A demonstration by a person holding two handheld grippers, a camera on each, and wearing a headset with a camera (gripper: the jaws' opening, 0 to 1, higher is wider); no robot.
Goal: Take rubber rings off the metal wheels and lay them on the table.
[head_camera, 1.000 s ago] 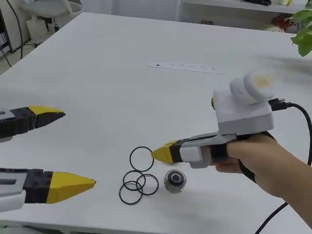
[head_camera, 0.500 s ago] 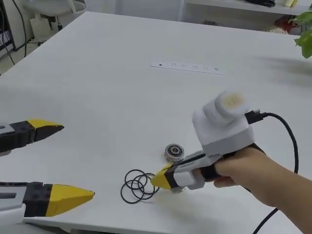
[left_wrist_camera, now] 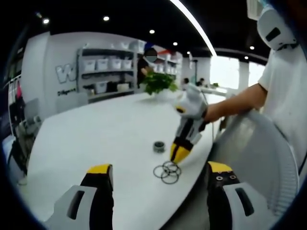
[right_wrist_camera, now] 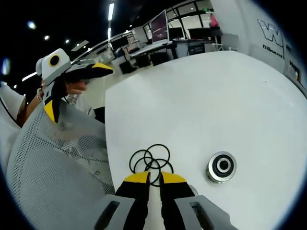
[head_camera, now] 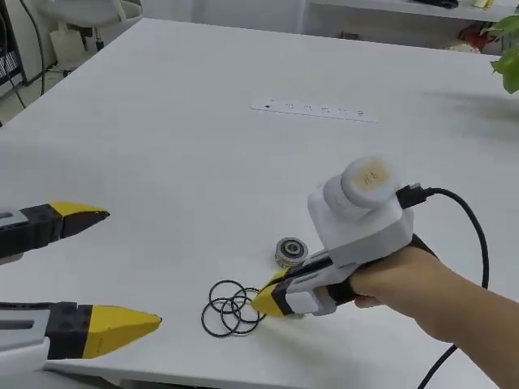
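White table takes up most of the head view, with a long white power strip lying far out on it; its markings are too small to read. A green plant pokes in at the far right corner.

Near the front edge, several thin black rubber rings lie flat in an overlapping cluster. The metal wheel sits just beside them, a little farther from the edge, lying on its side and apart from the rings. In the right gripper view its hub faces up and no ring shows around it.

The right gripper, held in a hand with a black cable trailing from it, points its yellow tips down at the near side of the ring cluster. Its jaws stand almost together, with only a thin slit between them. Whether they pinch a ring I cannot tell.

The left gripper hangs off to the left, well apart from the rings, jaws spread wide with nothing between them.

On the far wall a large letter W can be read beside shelves of white bins; the smaller line under it is illegible.
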